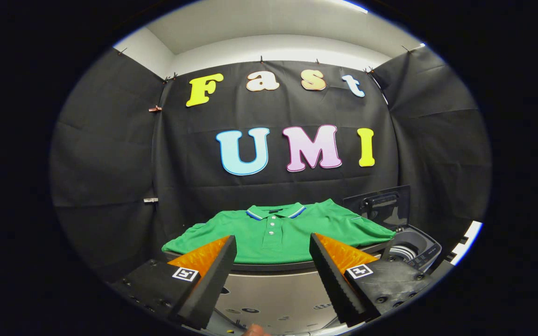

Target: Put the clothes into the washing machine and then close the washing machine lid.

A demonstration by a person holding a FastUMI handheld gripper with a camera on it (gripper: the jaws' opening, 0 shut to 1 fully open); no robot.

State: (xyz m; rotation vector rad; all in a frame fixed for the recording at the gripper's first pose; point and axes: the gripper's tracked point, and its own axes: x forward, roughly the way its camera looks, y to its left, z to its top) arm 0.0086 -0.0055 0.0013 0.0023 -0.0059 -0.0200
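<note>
A green polo shirt [278,231] with a blue-and-white collar lies spread flat on a dark-rimmed table [269,267], just beyond my fingers. My gripper [272,240] is open, its two black fingers [213,275] wide apart with nothing between them, held short of the shirt's front hem. To the right of the shirt stands the washing machine [414,249], its dark lid [381,205] raised upright behind the round drum opening.
A pale grey surface [269,298] with small marks stretches below the table's front edge, under my fingers. A fingertip of a person [255,330] shows at the bottom. Black cloth walls close the booth behind and at both sides.
</note>
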